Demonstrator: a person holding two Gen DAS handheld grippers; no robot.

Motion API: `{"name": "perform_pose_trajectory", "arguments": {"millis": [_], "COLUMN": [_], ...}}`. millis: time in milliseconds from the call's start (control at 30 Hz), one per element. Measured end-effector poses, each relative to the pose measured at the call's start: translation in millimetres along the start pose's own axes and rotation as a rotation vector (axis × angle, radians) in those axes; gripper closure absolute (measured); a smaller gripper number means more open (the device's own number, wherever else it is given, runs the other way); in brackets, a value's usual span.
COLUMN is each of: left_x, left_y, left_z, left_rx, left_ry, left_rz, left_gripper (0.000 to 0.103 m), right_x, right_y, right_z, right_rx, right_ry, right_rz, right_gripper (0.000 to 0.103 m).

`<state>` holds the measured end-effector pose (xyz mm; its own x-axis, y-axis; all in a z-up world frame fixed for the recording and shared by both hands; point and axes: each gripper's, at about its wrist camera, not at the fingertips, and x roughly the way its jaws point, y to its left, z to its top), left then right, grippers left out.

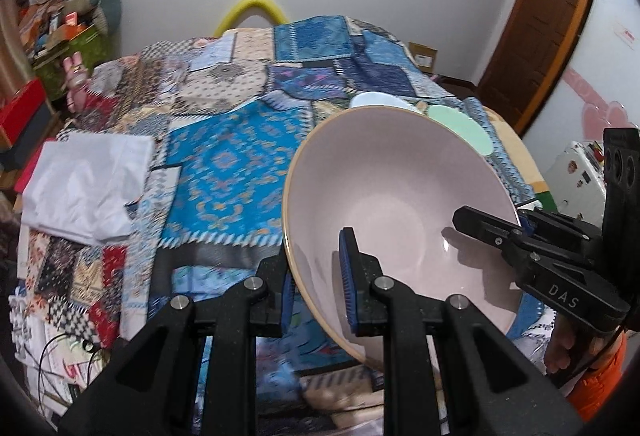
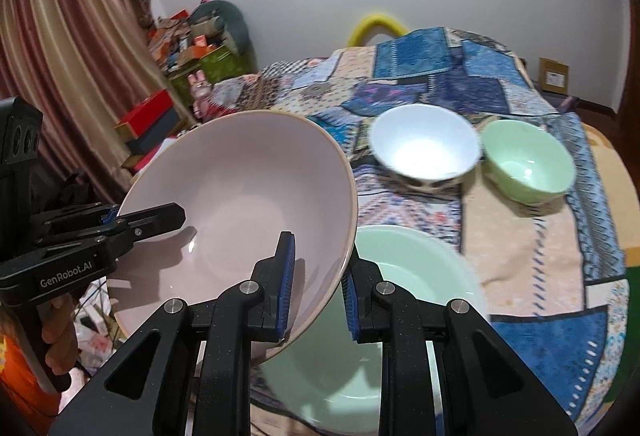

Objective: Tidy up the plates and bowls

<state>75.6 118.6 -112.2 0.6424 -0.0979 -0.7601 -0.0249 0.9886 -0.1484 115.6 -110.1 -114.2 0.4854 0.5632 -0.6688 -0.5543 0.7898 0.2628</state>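
Observation:
A large pink bowl (image 1: 396, 211) with a tan rim is held tilted in the air above the patchwork-covered table. My left gripper (image 1: 316, 276) straddles its near rim, and my right gripper (image 2: 318, 280) straddles the opposite rim of the pink bowl (image 2: 240, 203); the jaws of both stand a little apart from the wall. The right gripper also shows in the left wrist view (image 1: 520, 232), and the left gripper in the right wrist view (image 2: 116, 220). Below the pink bowl lies a pale green plate (image 2: 416, 284). A white bowl (image 2: 426, 143) and a small green bowl (image 2: 528, 163) stand behind it.
A patchwork cloth (image 1: 224, 155) covers the table. A folded white cloth (image 1: 84, 187) lies at its left. Boxes and clutter (image 2: 188, 47) stand by the curtain at the far left. A wooden door (image 1: 536, 27) is at the right.

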Motion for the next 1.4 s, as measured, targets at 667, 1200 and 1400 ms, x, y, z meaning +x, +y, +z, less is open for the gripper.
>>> {"name": "perform_pose_trajectory", "arguments": {"millis": [667,1200,1400], "left_x": [32.6,71.0,73.5], "left_y": [88.8,105.9,103.3], "left_z": [-42.6,-65.5,-66.4], "left_rx": [-0.145,-0.177,-0.17], "left_ry": [0.113,0.204,0.205], "left_rz": [0.031,0.036,0.051], "left_gripper": [0.083,0.083,0.083], "right_x": [73.0,122.0,124.6], "right_y": [62.2,62.8,59.8], "right_z": [-8.0,-22.1,-22.8], "right_rx": [-0.088,-0.104,-0.093], "right_ry": [0.151,0.273,0.289], "right_rz": [0.055,0.052,0.062], "right_gripper": [0.083,0.082,0.08]}}
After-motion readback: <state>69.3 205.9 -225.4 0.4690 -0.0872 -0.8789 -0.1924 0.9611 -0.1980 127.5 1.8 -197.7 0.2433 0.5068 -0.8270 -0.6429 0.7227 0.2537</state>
